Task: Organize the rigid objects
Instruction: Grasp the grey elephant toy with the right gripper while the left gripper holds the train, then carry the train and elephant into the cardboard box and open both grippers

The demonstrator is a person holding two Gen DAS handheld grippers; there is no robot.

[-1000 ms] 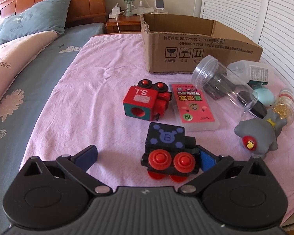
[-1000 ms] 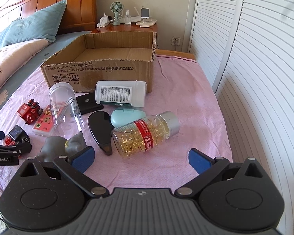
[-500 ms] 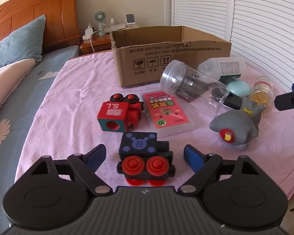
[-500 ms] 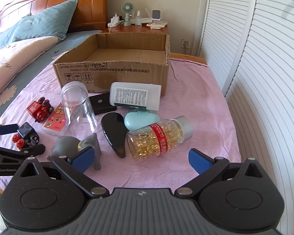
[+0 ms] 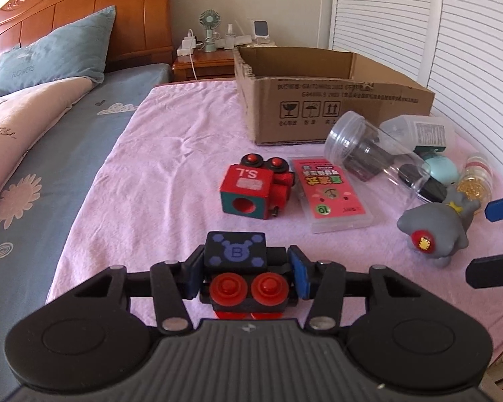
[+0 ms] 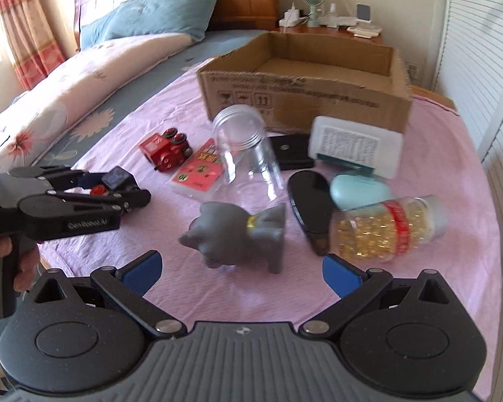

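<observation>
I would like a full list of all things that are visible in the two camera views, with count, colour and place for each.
black toy train: 1, black with red wheels, between the left gripper's fingers
red toy train: 1, red, on the pink cover
card box: 1, pink, right of the red toy train
clear jar: 1, transparent, lying before the cardboard box
cardboard box: 1, brown, open, at the back
white bottle: 1, white, lying near the cardboard box
capsule bottle: 1, yellow contents, lying at right
mint case: 1, pale green, behind the capsule bottle
grey toy animal: 1, grey, ahead of the right gripper
left gripper: 1, black, shut on the train
right gripper: 1, black, open
</observation>
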